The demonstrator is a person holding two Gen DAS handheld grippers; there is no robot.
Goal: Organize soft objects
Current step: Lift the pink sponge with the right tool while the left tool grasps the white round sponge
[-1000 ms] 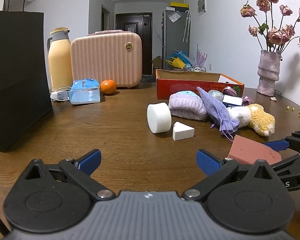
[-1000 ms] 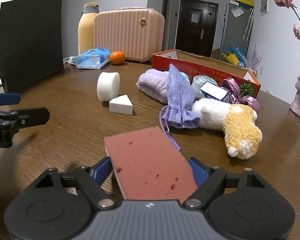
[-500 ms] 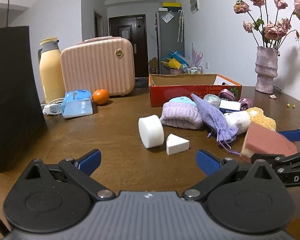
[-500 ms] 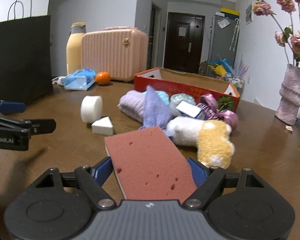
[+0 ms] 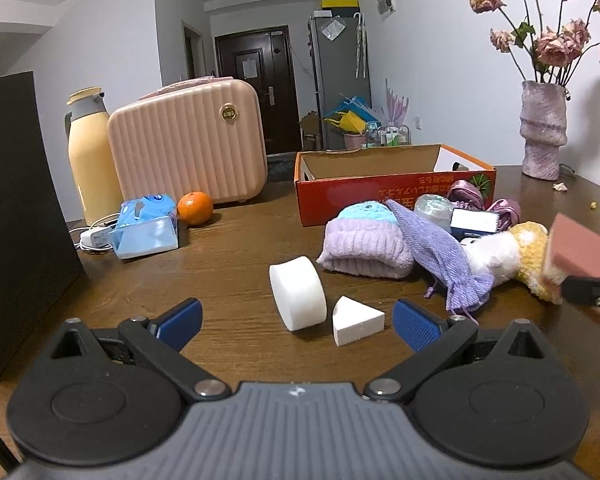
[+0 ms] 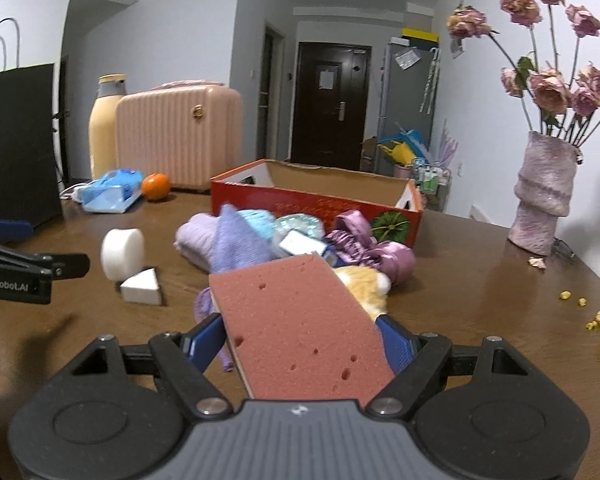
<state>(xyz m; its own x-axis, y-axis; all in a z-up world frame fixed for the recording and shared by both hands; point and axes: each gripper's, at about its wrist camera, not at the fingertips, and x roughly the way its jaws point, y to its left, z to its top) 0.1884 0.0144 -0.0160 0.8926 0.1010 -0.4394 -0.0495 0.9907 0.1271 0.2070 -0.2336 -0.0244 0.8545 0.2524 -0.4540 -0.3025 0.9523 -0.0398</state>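
My right gripper (image 6: pixel 300 340) is shut on a flat pink sponge (image 6: pixel 296 320), held above the wooden table in front of the pile of soft things; the same sponge (image 5: pixel 580 248) shows at the right edge of the left wrist view. My left gripper (image 5: pixel 296 320) stands open and empty, just short of a white foam cylinder (image 5: pixel 298 296) and a white foam wedge (image 5: pixel 356 320). Behind them lie a lilac knitted hat (image 5: pixel 364 248), a purple drawstring pouch (image 5: pixel 444 252) and a white and yellow plush toy (image 5: pixel 512 252). An open red cardboard box (image 6: pixel 320 200) stands behind the pile.
At the far left stand a black paper bag (image 5: pixel 16 220), a yellow thermos (image 5: pixel 88 160), a pink case (image 5: pixel 188 144), a blue tissue pack (image 5: pixel 146 228) and an orange (image 5: pixel 195 208). A vase of dried roses (image 6: pixel 544 192) is at the right, with crumbs (image 6: pixel 596 316) near it.
Both grippers have moved forward and slightly up towards the pile. The pink sponge has risen with the right gripper and now hides part of the plush toy.
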